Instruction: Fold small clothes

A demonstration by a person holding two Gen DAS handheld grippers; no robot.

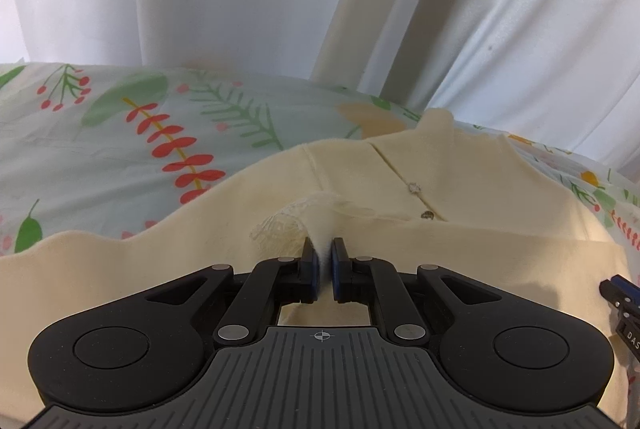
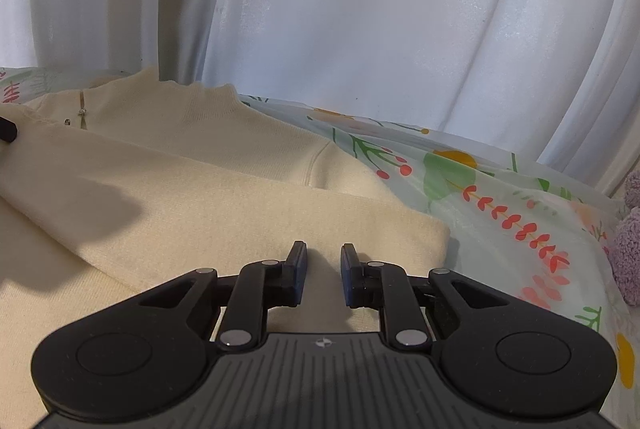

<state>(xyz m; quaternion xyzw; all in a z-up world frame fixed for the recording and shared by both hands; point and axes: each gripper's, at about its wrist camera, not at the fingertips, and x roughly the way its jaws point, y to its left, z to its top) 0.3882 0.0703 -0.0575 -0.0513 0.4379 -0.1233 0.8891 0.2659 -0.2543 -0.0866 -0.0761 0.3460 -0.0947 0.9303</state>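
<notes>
My soft cream knit sweater [image 1: 460, 249] lies spread out on the bed, on top of a pale green bedsheet with red berries and green leaves [image 1: 120, 141]. Its high collar [image 2: 180, 97] points toward the white curtains [image 2: 360, 29] at the far side of the bed.

My left tool [image 1: 325, 253] is squeezed shut on a little pinch of the sweater, next to a lacy white bit [image 1: 280, 227]. The cloth bunches up in a small peak between the pads. My right tool [image 2: 324, 261] is open, with its jaws apart. It sits low over a folded part of the sweater, near the folded edge [image 2: 440, 241], and holds nothing.

I think the sweater is light and floppy. It will bend and sag wherever I lift it, so it will not keep its shape by itself. It looks fuzzy, not slippery, so a pinch should hold well. The tiny shiny buttons [image 1: 414, 187] could snag, so I should stay off them. I think the best spots to grab are the edges and corners, one for each tool.

A fluffy purple thing [image 2: 628, 249] sits on the bed at the far right. It is well apart from the sweater. Nothing else is in my way.
</notes>
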